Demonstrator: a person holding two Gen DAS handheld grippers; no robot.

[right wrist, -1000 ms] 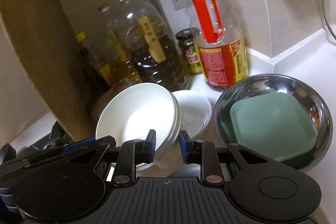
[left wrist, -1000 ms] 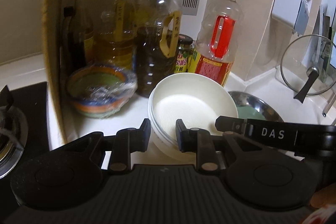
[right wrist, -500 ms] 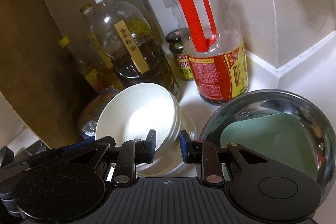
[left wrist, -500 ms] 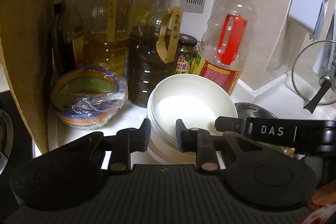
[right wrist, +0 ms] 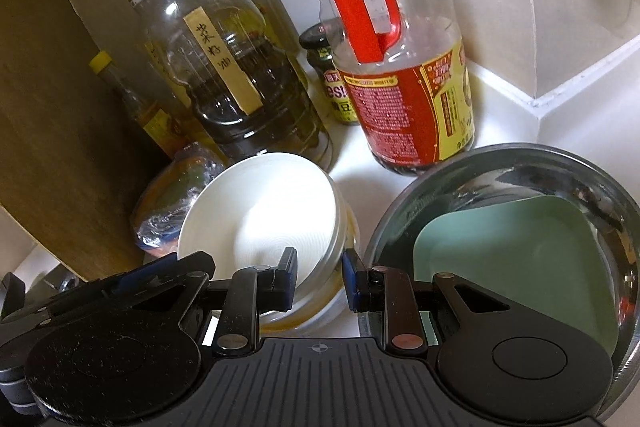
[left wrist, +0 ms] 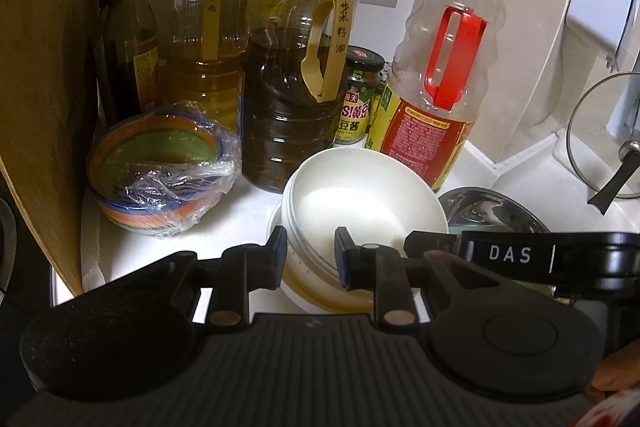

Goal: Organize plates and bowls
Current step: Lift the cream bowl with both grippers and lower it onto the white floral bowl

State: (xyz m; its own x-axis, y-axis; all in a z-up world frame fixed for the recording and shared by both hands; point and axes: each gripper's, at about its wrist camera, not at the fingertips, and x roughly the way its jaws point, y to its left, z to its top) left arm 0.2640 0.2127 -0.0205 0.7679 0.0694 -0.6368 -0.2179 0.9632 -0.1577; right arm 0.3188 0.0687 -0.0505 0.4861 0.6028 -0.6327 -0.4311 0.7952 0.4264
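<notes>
White bowls (left wrist: pixel 362 203), rim between left gripper (left wrist: pixel 310 254) fingers

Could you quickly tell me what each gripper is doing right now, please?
Left gripper: closed on the white bowls' rim.
Right gripper: closed on the same bowls' rim.

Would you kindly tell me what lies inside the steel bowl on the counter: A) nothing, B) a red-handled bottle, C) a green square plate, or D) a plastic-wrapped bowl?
C: in the right wrist view, the green square plate rests tilted inside the steel bowl.
</notes>
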